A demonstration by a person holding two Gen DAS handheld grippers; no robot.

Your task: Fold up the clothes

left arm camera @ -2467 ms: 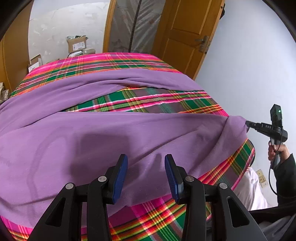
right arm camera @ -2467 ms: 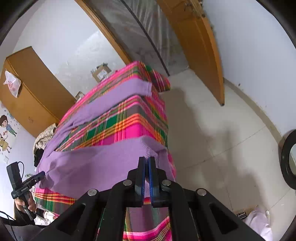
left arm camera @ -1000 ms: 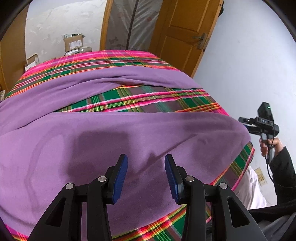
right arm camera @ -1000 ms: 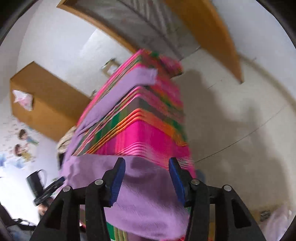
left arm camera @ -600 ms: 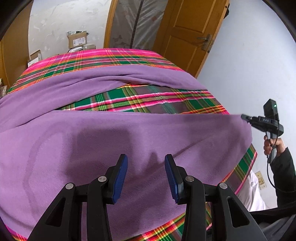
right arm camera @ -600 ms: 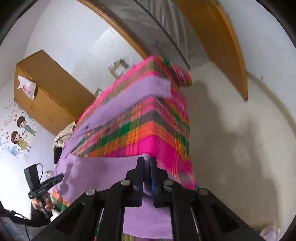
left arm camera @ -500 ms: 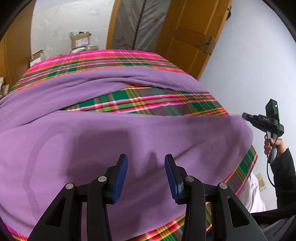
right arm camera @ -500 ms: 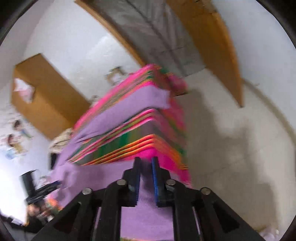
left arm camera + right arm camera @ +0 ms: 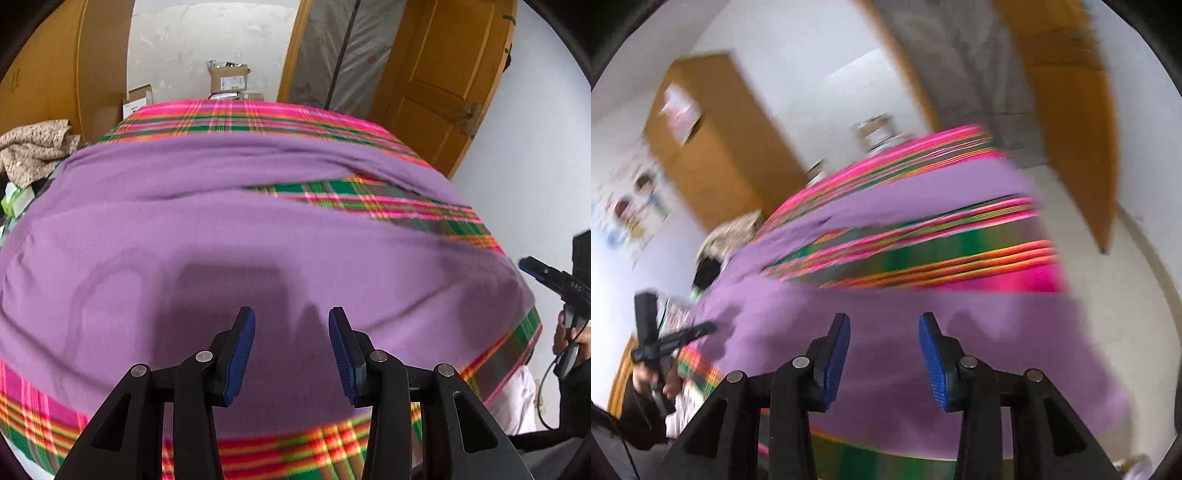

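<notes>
Tongs apart in both our hands: the left gripper (image 9: pixel 291 350) and the right gripper (image 9: pixel 884 360) each hang with blue pads spread wide and nothing between them, low over the near part of the garment (image 9: pixel 236 236). We see that purple garment spread across the table (image 9: pixel 229 118), which wears a plaid cloth of pink, green and orange. Its broad body lies closest to us and covers most of the near edge; a long band of it, likely a sleeve, runs across the far side, with a wedge of plaid showing between band and body toward the right. From the right wrist view, badly blurred by motion, the same cloth reaches the table's right edge and droops a little over it. Off to the left a heap of pale speckled fabric (image 9: pixel 33 147) sits beside the table, and beyond it stand cardboard boxes (image 9: pixel 227 79) against a white wall, with a wooden door (image 9: pixel 443 81) to the right.

We judge the work to be at the laying-out or early folding stage, since the garment lies flat and wide rather than in a compact stack; whether a fold has just been laid down we cannot tell. Any next fold, in our view, calls for each gripper to close on an edge or corner, lift it cleanly off the plaid and carry it over without dragging the layer beneath.
</notes>
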